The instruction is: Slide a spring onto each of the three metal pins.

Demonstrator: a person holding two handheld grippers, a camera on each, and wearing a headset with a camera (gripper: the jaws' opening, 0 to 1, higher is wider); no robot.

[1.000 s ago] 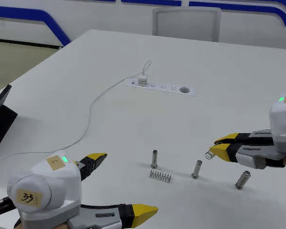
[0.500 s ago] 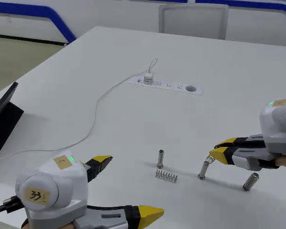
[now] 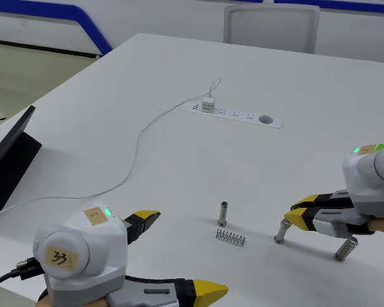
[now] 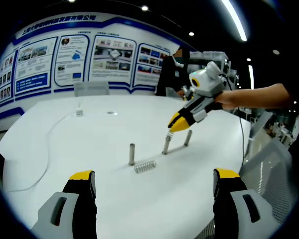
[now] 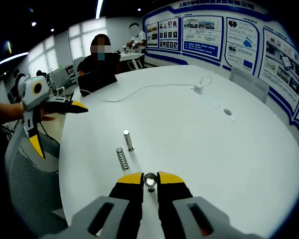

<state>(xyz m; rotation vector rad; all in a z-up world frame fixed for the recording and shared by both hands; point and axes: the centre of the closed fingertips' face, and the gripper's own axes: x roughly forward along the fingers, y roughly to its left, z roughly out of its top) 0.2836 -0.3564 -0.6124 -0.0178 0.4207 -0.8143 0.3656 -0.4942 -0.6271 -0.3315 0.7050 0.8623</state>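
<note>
White tabletop (image 3: 243, 166) holds, nearest, the left gripper (image 3: 177, 254) gaping empty, likely in reserve, a loose spring (image 3: 230, 237) at five o'clock of the bare pin (image 3: 223, 213), and at three o'clock the right gripper (image 3: 296, 215) pinching a spring (image 5: 150, 181) down the middle pin (image 3: 280, 235).

right gripper (image 3: 294, 216) holding spring (image 3: 283, 224), pin (image 3: 280, 236) beneath
</note>
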